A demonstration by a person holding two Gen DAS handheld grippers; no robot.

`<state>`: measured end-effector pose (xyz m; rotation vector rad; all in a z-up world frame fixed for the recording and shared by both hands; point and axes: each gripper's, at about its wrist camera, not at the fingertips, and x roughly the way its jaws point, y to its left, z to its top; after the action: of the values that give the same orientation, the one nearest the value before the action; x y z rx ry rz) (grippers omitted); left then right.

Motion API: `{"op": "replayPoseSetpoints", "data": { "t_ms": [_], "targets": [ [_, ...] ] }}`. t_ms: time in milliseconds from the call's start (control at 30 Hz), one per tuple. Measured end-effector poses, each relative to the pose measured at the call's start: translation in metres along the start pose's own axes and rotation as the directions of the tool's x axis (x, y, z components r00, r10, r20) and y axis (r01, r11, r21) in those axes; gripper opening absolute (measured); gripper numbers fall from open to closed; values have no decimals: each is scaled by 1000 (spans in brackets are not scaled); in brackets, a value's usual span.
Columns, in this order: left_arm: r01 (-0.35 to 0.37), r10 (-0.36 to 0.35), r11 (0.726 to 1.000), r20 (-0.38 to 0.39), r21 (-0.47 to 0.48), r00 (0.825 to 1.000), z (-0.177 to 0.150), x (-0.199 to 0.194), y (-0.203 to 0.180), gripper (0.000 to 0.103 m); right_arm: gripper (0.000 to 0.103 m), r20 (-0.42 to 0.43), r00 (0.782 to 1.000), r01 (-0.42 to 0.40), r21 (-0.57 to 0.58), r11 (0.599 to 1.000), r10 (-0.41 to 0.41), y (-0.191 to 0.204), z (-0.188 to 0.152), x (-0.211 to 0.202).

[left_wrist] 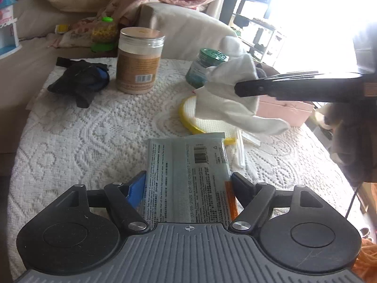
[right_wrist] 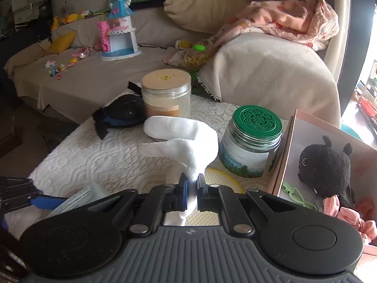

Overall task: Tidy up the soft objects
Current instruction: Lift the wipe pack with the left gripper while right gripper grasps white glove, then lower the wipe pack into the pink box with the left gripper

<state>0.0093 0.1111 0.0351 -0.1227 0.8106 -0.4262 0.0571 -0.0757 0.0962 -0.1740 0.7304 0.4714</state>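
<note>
Left to right, across the lace-covered table [left_wrist: 82,141]: a black-and-blue fabric item [left_wrist: 80,81] lies untouched near the tan-lidded jar [left_wrist: 139,61]. The left gripper [left_wrist: 188,184], fingers spread wide, brackets a flat wet-wipes pack [left_wrist: 188,179]; whether the pads touch it cannot be told. The right gripper [right_wrist: 190,186], fingers pressed together, pinches a white sock [right_wrist: 186,141] held above the table beside the green-lidded jar [right_wrist: 253,139]. At far right, the pink box [right_wrist: 286,141] already holds a black plush toy [right_wrist: 327,165] and pink fabric [right_wrist: 346,214]. Judged partly done: sock, pack and dark item remain outside.
</note>
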Motion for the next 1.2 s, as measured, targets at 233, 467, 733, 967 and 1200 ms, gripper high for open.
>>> {"op": "replayPoseSetpoints", "data": {
  "t_ms": [233,467,733,967,1200],
  "targets": [
    [73,-70,994,-38,87,997,-1,2,-44,81,7,102,994,29,-9,1000,-28,-16,-37,-90],
    [188,-162,956,-130,224,978,-2,9,-105,81,7,175,970,164,58,985,-172,-48,-79,-153],
    [226,-182,929,-172,293,968,23,17,-156,81,7,244,925,256,160,953,-290,-91,-119,-193],
    [109,-115,952,3,285,993,112,30,-177,81,7,258,920,224,273,935,-296,-122,-143,-189],
    [31,-67,978,168,207,984,179,67,-192,81,7,273,920,197,304,932,-283,-131,-151,-181]
  ]
}}
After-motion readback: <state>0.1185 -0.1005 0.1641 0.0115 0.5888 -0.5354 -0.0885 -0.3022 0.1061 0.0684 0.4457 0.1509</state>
